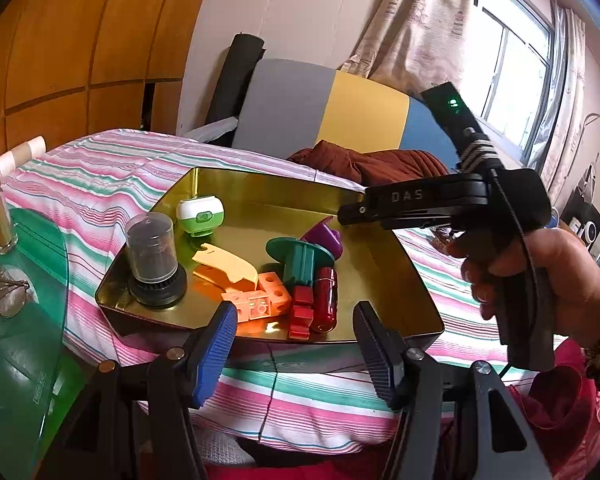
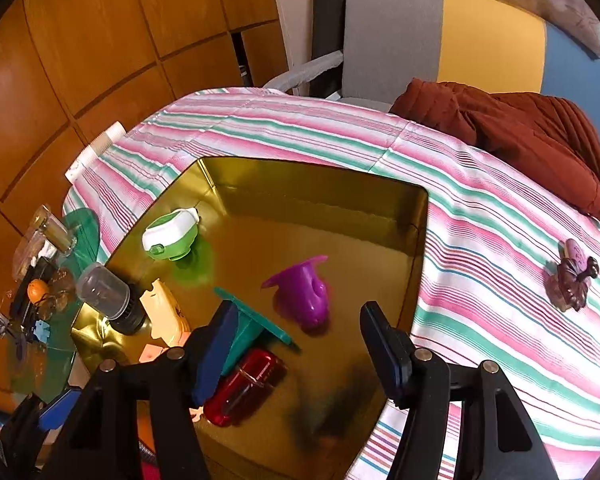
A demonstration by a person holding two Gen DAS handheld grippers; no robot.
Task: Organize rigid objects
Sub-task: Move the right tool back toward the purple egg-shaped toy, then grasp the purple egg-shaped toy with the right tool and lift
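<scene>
Both sets of jaws wide and empty: left gripper (image 1: 294,334) hovers at near rim of gold tray (image 1: 400,272) on striped cloth (image 1: 100,176), right gripper (image 2: 298,344) above it, over purple cup (image 2: 304,296), teal piece (image 2: 246,326), red capsule (image 2: 242,386); brown figurine (image 2: 572,280) lies outside on cloth.

We record daylight entering through the window (image 1: 516,72), which is blown out to near white. The gold tray (image 1: 400,280) mirrors its contents and shows glare patches. The right wrist view is softer, with slight blur on the purple piece (image 2: 304,296). Both views bow strongly at the edges, with dark vignetted corners. Shadows are soft.
</scene>
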